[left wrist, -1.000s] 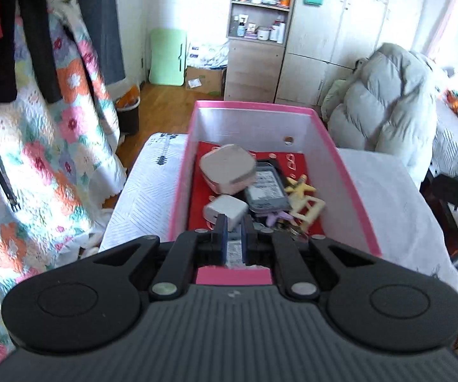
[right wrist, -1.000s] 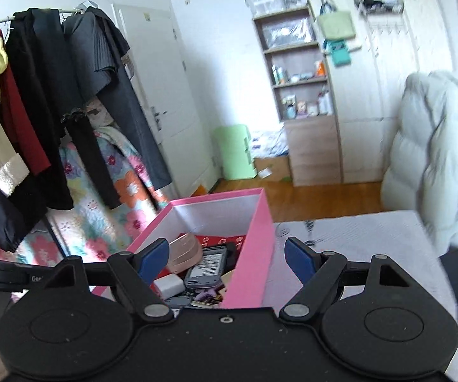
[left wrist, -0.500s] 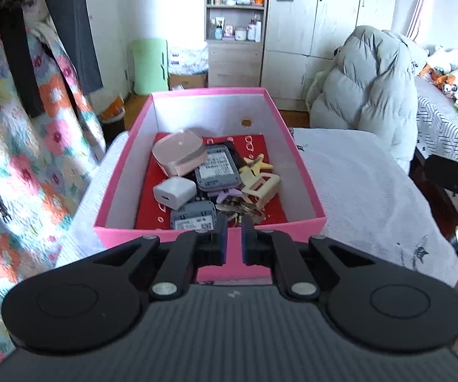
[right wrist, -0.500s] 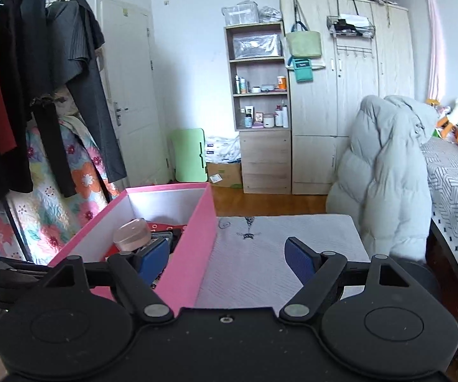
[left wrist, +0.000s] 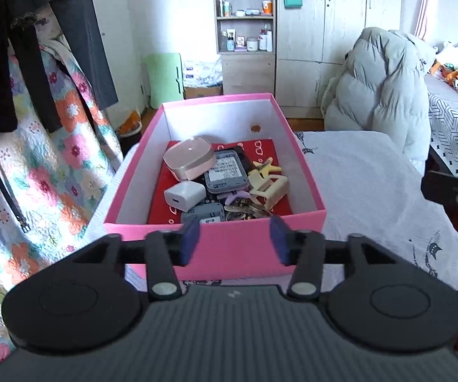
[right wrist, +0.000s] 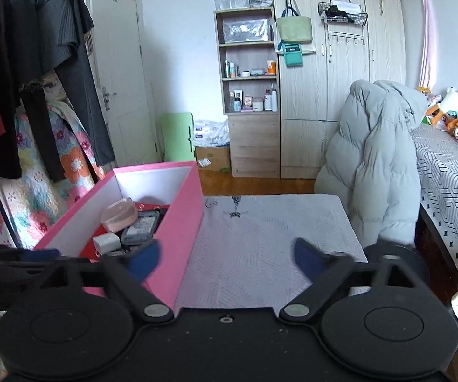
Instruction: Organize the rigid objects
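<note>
Pink box (left wrist: 229, 248) centre frame on the tabletop (left wrist: 372, 191), full of small hard items. Left gripper (left wrist: 232, 238) and right gripper (right wrist: 225, 259) both wide open, empty. Box probably light, thin-walled; grip a wall rim, gently.

The left gripper (left wrist: 233, 238) has gone from pinched shut to spread: a second ago its blue fingertips (left wrist: 189, 238) nearly met over the near rim of the pink box (left wrist: 229, 248), and half a second ago they were the same; now they stand wide apart in the lower middle of the left wrist frame, just in front of that near wall, with nothing between them. The box sits lower and fuller in that frame, its whole interior showing. In the right wrist frame the box (right wrist: 186, 219) has slid from centre to the lower left, and the right gripper (right wrist: 225, 259) has spread a little wider.
</note>
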